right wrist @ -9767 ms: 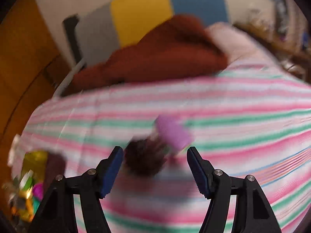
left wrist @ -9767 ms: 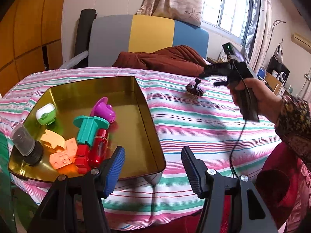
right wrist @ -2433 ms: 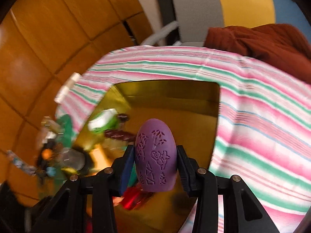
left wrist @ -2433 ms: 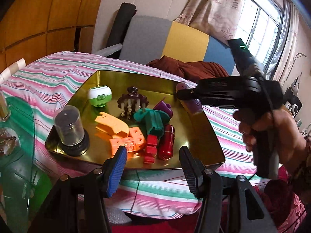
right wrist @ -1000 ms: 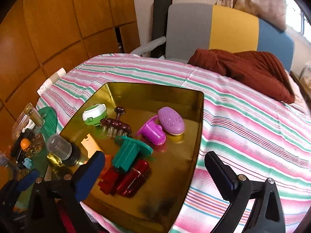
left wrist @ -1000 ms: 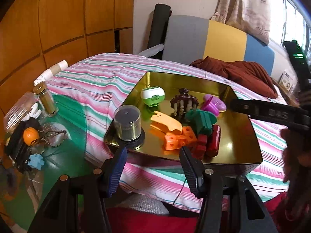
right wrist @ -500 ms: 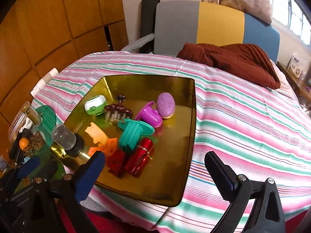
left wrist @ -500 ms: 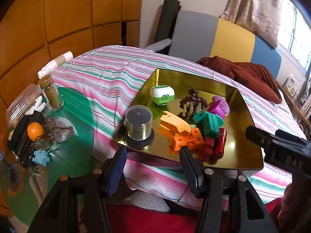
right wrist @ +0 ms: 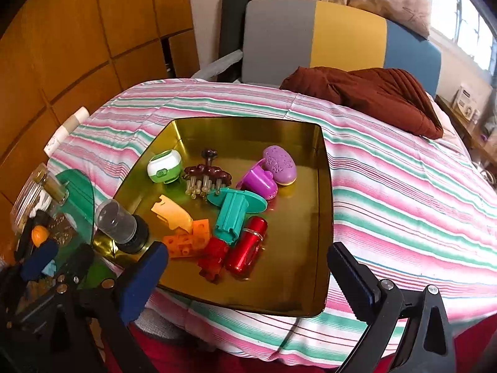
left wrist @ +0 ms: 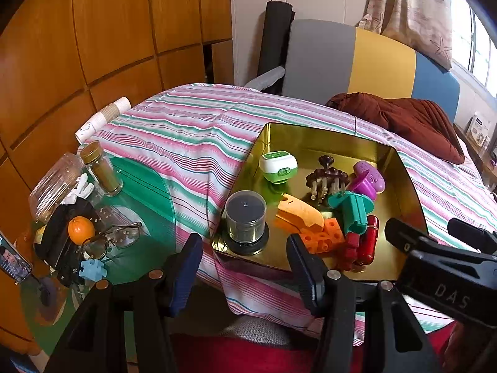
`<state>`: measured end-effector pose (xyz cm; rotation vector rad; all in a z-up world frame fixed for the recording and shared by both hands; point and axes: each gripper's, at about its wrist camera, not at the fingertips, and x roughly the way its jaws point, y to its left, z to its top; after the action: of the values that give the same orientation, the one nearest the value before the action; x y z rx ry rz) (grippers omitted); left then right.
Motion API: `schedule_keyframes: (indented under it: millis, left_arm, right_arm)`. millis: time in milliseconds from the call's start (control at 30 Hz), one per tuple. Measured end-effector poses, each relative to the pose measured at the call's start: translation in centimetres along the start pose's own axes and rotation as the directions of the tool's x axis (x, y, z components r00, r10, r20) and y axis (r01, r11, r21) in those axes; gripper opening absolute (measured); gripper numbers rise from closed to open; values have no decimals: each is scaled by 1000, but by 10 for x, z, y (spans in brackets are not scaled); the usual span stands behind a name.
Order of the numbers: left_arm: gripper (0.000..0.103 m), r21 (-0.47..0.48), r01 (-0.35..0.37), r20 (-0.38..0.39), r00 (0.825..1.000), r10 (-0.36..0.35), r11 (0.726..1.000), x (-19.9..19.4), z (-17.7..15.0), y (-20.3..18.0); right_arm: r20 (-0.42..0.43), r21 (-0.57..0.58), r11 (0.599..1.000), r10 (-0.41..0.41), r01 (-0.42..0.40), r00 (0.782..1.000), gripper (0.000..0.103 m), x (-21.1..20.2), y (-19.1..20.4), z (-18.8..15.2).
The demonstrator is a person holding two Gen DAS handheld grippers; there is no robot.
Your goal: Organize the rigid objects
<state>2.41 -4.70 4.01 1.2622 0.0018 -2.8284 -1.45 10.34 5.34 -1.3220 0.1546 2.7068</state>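
Both our grippers — left gripper point(left wrist: 243, 264), right gripper point(right wrist: 248, 276) — gaping wide, empty, hanging short of gold tray point(right wrist: 326, 217). Purple oval point(right wrist: 279, 164) and other toys inside. Risk — we clip tray's near rim, tip it off soft bedspread point(right wrist: 403, 186).

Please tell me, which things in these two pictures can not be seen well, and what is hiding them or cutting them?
- Left wrist view: the red metal cylinder is partly behind the teal plastic spool; its top end is hidden.
- Left wrist view: the phone is cut by the left edge.
- Right wrist view: the orange fruit is mostly hidden behind dark clutter.
- Both views: the gold metal tray hides the striped cover beneath it.
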Motion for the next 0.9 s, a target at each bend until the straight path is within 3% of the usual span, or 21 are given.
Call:
schedule_keyframes:
  millis: [433, 900]
  left_arm:
    - [57, -44, -31, -58, 998, 28, 999, 8, 6, 8]
    - [57, -9, 15, -67, 998, -16, 1000, 7, 9, -5]
  right_arm:
    - [-15, 60, 995, -82, 83, 997, 103, 4, -9, 5]
    - [-22, 92, 988, -120, 121, 993, 103, 8, -17, 7]
